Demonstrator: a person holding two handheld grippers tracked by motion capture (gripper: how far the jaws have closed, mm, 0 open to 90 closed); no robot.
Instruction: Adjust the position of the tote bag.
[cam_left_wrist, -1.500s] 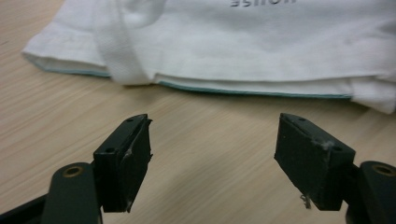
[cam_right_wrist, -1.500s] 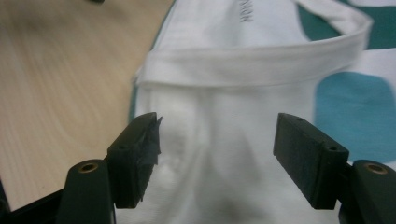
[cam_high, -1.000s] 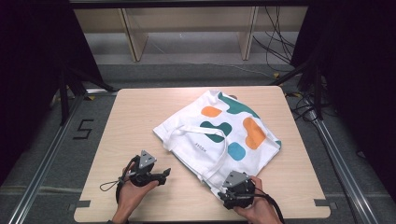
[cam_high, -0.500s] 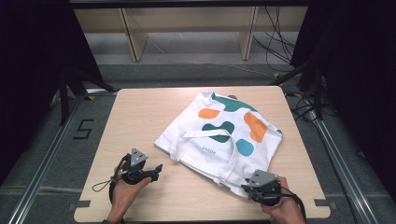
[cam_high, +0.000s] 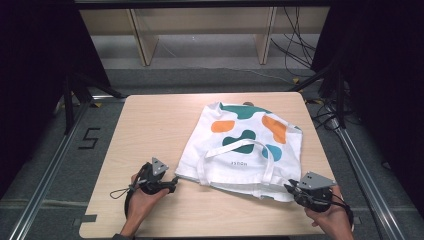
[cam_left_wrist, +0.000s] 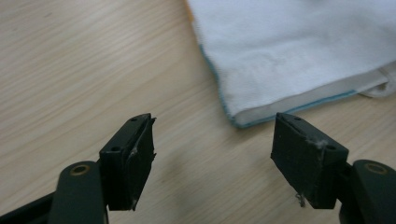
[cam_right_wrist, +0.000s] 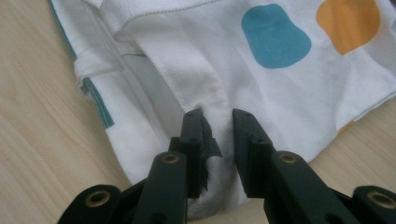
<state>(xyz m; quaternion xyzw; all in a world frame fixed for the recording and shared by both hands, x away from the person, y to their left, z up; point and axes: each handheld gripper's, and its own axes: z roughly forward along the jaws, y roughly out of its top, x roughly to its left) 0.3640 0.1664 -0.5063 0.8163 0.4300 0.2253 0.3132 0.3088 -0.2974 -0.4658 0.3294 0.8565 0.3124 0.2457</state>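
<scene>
While the pale wood table (cam_high: 150, 125) sits over grey floor between dark curtains, shelving stands behind it. Your tote bag (cam_high: 250, 145) lies flat right of centre. Your right gripper (cam_high: 292, 188), jaws just closing, pinches the bag's near hem; your left gripper (cam_high: 175, 180) gapes empty beside its corner.

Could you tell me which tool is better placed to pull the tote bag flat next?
Probably the right tool: its jaws already pinch the tote bag at its near corner. The left tool stands open just short of the other corner.
</scene>
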